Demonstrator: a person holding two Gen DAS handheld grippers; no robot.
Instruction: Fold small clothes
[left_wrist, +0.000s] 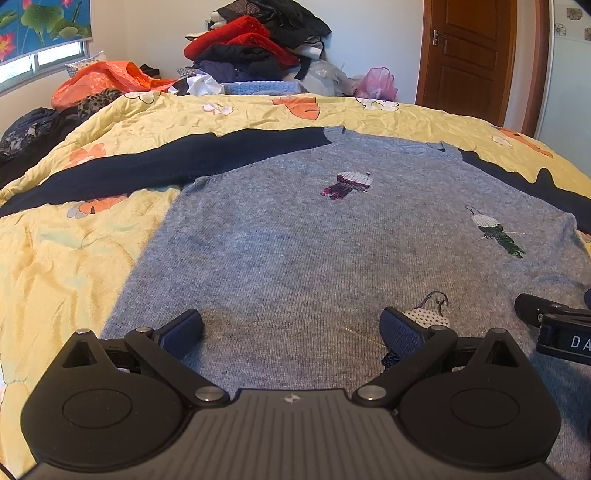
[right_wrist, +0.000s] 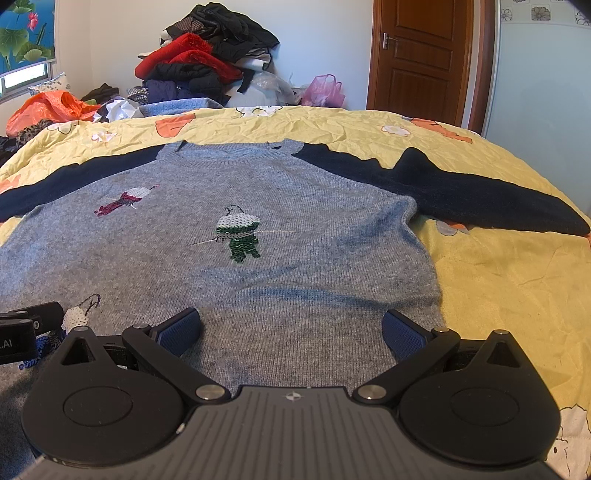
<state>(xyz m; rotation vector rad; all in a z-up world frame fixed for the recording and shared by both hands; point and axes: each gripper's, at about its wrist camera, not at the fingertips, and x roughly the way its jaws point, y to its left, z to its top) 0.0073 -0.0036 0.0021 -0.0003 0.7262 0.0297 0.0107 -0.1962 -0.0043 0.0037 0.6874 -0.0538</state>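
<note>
Yellow flowered bedding covered the bed I was working over, and on it the grey sweater lay face up and flat, neck away from me, hem nearest the cameras. Both dark sleeves were stretched straight out to the sides. I judged the fold had not begun: the sweater was spread and smoothed, but no sleeve was brought in and the body was not doubled, so all the folding was left.

My left gripper sat over the hem end of the sweater with its fingers spread wide, grasping nothing. My right gripper was the same, released, near the sweater's right bottom corner. Whether the pads touched the knit I could not tell.

Beyond the bed, a heap of clothes stood against the wall beside a brown door.
</note>
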